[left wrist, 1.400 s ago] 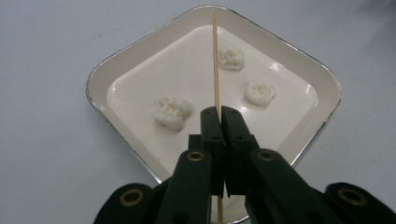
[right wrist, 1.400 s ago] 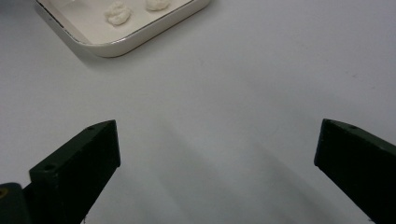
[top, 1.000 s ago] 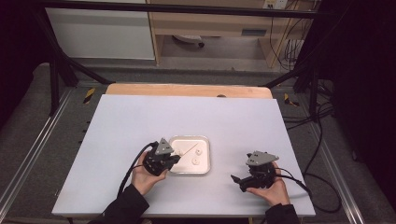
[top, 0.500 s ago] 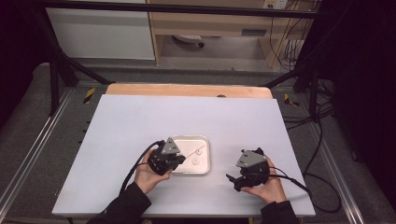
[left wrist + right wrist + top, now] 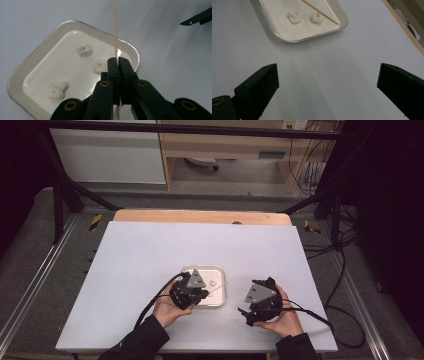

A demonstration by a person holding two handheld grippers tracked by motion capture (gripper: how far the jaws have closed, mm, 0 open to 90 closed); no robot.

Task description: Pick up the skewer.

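A small white metal tray (image 5: 220,269) lies near the table's front, holding three white puffy lumps (image 5: 84,49) (image 5: 100,66) (image 5: 57,89). My left gripper (image 5: 117,60) is shut on a thin wooden skewer (image 5: 115,30), which points out past the tray's far corner. In the high view the left gripper (image 5: 199,295) hangs over the tray's near left part, and the skewer (image 5: 220,288) slants to the right. My right gripper (image 5: 328,72) stands wide open above bare table, just right of the tray (image 5: 284,40), with nothing between its jaws. Two lumps (image 5: 294,15) (image 5: 317,17) and the skewer tip (image 5: 319,11) lie ahead of it.
The white table top (image 5: 150,255) ends in a wooden strip (image 5: 200,216) at the back. Black frame posts and cables stand around the table. One jaw of the right gripper (image 5: 197,18) shows in the left gripper view.
The left gripper has moved right over the tray with the skewer. The right gripper has moved left, closer to the tray.
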